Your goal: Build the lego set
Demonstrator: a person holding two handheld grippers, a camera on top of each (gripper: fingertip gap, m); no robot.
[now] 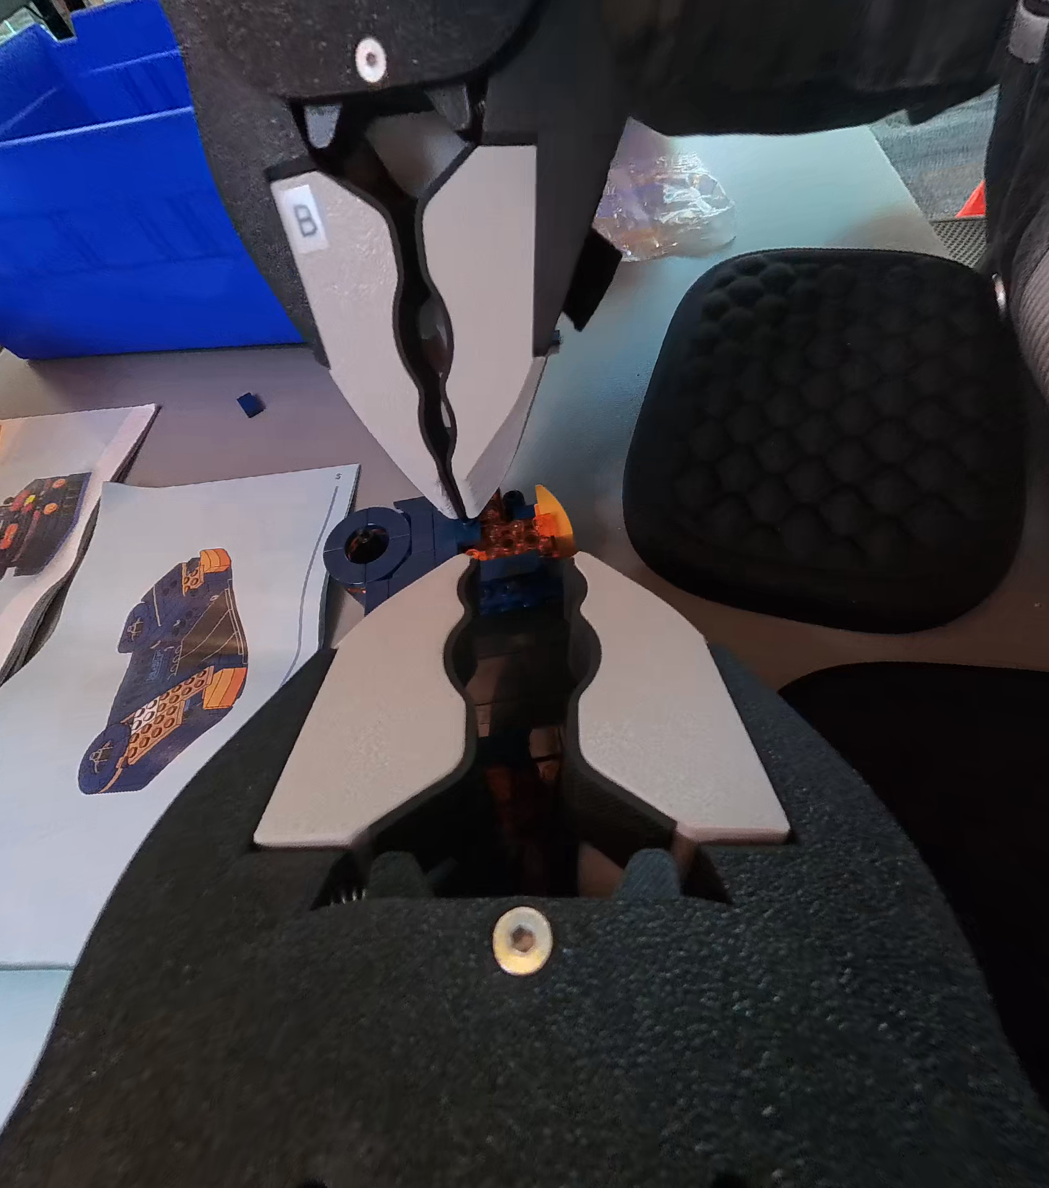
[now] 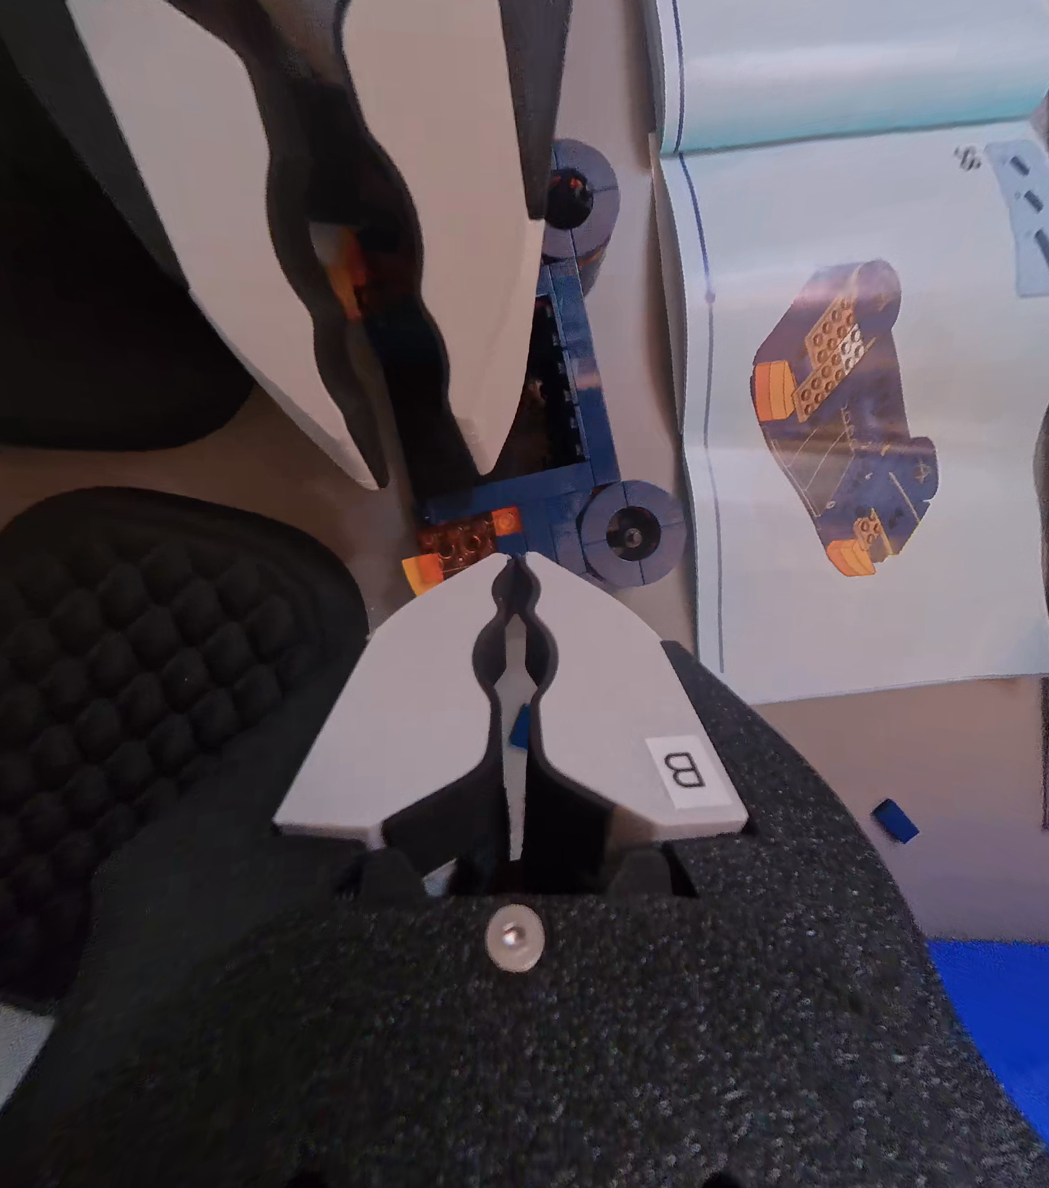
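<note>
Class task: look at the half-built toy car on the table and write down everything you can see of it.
The toy car is a dark blue brick frame, seemingly plastic, with an open dark middle, two round dark blue wheel arches, a clear orange studded plate and an orange curved end piece. It lies on the grey table beside the open instruction booklet. The left gripper straddles its body; the right gripper, tips together, touches its blue edge by the orange plate.

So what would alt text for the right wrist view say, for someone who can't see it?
The right gripper, its tips closed on a small blue piece, presses at the edge of a blue and orange lego car that the left gripper holds from the far side. An open instruction booklet lies to the right, a black pad to the left.
</note>
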